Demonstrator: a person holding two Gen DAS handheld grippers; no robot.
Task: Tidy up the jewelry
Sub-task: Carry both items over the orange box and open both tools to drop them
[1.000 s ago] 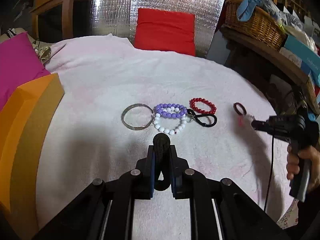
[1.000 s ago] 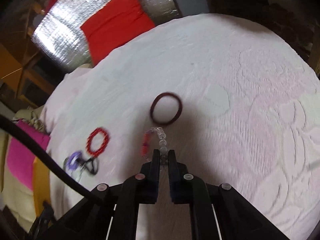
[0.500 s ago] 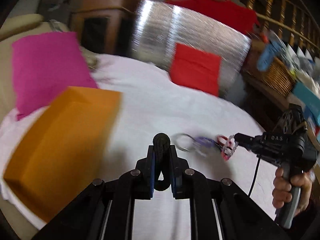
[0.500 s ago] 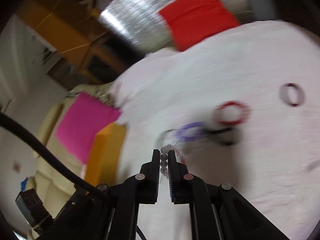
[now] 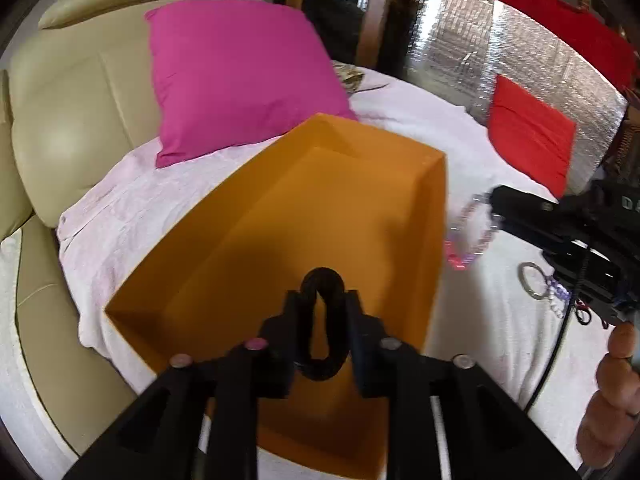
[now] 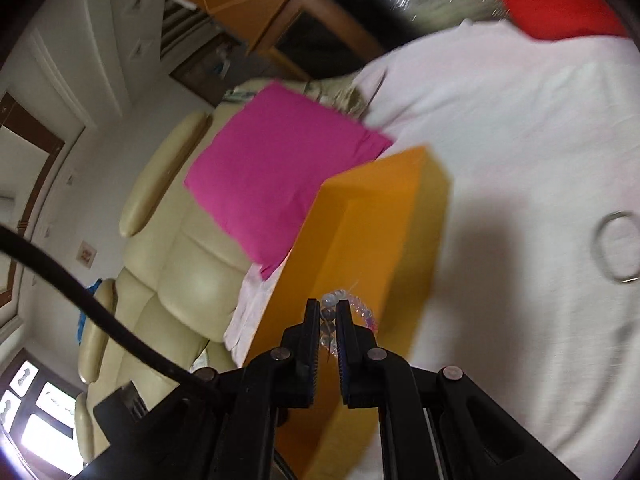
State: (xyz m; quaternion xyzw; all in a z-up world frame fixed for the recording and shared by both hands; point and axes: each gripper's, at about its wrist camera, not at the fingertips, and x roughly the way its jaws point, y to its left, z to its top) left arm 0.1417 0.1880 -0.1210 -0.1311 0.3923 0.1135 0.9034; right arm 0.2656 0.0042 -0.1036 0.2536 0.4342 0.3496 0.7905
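An open orange box point(image 5: 304, 216) lies on the pale pink cloth. My left gripper point(image 5: 322, 300) hangs over the box's inside. Its jaws are opening, and a black hair band point(image 5: 322, 364) still spans the gap as an oval loop touching both pads. My right gripper point(image 6: 328, 308) is shut on a clear beaded bracelet point(image 6: 362, 308) beside the orange box point(image 6: 372, 220). In the left wrist view the right gripper point(image 5: 498, 200) comes in from the right, the bracelet point(image 5: 470, 240) dangling just outside the box's right wall.
A silver bangle point(image 5: 530, 280) and purple and white bead bracelets point(image 5: 558, 292) lie on the cloth point(image 5: 480, 320) to the right, partly behind the right gripper. A magenta cushion point(image 5: 240, 76), a beige sofa point(image 5: 60, 100) and a red cushion point(image 5: 528, 132) ring the cloth.
Both grippers swung left from the jewellery row to the orange box. The left jaws have spread, and the squeezed black band has opened into a loop. The right gripper stays shut on the bracelet.
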